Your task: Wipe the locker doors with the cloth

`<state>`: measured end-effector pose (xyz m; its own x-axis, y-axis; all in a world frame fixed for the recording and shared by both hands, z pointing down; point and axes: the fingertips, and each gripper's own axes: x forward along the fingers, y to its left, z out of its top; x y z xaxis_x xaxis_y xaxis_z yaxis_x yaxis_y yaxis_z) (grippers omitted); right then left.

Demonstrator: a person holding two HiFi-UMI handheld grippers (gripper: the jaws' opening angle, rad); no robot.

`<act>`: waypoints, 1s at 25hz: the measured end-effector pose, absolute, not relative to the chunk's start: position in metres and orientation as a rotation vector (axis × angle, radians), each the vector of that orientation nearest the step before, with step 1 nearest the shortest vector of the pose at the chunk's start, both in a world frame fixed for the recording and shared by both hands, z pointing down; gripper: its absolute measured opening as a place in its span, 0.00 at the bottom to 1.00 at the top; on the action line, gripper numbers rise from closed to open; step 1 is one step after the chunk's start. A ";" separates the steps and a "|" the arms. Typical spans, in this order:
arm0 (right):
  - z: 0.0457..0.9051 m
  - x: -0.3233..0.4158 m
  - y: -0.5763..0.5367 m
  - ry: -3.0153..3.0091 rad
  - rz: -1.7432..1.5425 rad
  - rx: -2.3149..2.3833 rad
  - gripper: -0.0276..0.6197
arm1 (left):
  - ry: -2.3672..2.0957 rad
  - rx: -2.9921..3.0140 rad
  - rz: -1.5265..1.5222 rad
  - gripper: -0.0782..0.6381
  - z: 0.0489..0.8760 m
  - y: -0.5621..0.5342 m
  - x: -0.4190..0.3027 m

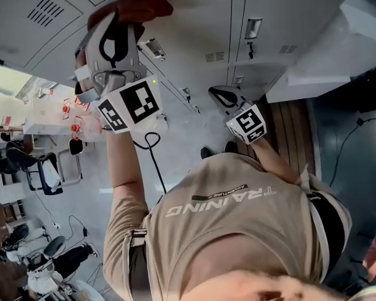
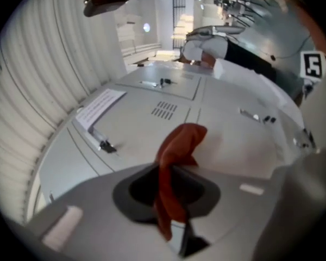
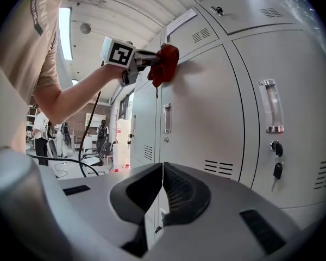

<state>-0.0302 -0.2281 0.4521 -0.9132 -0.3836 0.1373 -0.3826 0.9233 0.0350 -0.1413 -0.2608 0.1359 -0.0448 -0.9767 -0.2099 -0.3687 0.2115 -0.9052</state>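
My left gripper (image 1: 128, 19) is shut on a red cloth (image 1: 145, 7) and holds it against a grey locker door (image 1: 194, 24). In the left gripper view the cloth (image 2: 176, 162) hangs out from between the closed jaws, its bunched end touching the door (image 2: 228, 140). From the right gripper view the cloth (image 3: 164, 64) and the left gripper (image 3: 144, 60) sit high on the door (image 3: 206, 102). My right gripper (image 1: 220, 97) is lower down, shut with nothing in it, its jaws (image 3: 162, 186) touching in front of the lockers.
Grey lockers (image 1: 282, 24) fill the wall, with handles (image 3: 271, 106), keys (image 3: 277, 162) and vent slots (image 2: 164, 110). A paper label (image 2: 98, 107) is stuck on one door. A cable (image 1: 151, 158) trails from the left gripper. Chairs (image 1: 41, 171) stand on the floor behind.
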 end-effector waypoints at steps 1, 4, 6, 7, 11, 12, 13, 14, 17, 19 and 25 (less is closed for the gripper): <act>0.452 -0.029 -0.227 -2.935 -0.019 0.603 0.07 | 1.574 -1.276 -0.853 0.19 0.130 -0.263 -0.143; 0.451 -0.021 -0.226 -2.923 -0.017 0.654 0.07 | 1.594 -1.198 -0.904 0.19 0.123 -0.276 -0.153; 0.454 -0.016 -0.225 -2.915 0.001 0.680 0.07 | 1.623 -1.136 -0.912 0.18 0.122 -0.288 -0.161; 0.456 -0.015 -0.224 -2.909 0.006 0.687 0.07 | 1.632 -1.113 -0.897 0.17 0.123 -0.291 -0.163; 0.463 -0.008 -0.219 -2.886 0.010 0.699 0.07 | 1.640 -1.089 -0.847 0.17 0.134 -0.291 -0.165; 0.463 -0.008 -0.219 -2.884 0.012 0.703 0.07 | 1.643 -1.109 -0.849 0.17 0.140 -0.291 -0.166; 0.464 -0.008 -0.219 -2.883 0.016 0.707 0.07 | 1.647 -1.136 -0.855 0.17 0.147 -0.291 -0.166; 0.464 -0.008 -0.219 -2.882 0.019 0.709 0.07 | 1.651 -1.164 -0.866 0.17 0.156 -0.291 -0.167; 0.465 -0.011 -0.217 -2.882 0.020 0.696 0.07 | 1.671 -1.254 -0.896 0.17 0.190 -0.291 -0.171; 0.467 -0.015 -0.215 -2.880 0.017 0.674 0.07 | 1.681 -1.330 -0.929 0.17 0.218 -0.291 -0.172; 0.475 -0.029 -0.203 -2.880 0.040 0.628 0.07 | 1.644 -1.519 -1.021 0.17 0.295 -0.295 -0.170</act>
<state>-0.0294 -0.2034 0.4749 -0.8914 -0.4098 0.1938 -0.4151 0.9097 0.0144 -0.1696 -0.2946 0.2949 -0.0991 -0.9945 0.0343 -0.4718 0.0166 -0.8816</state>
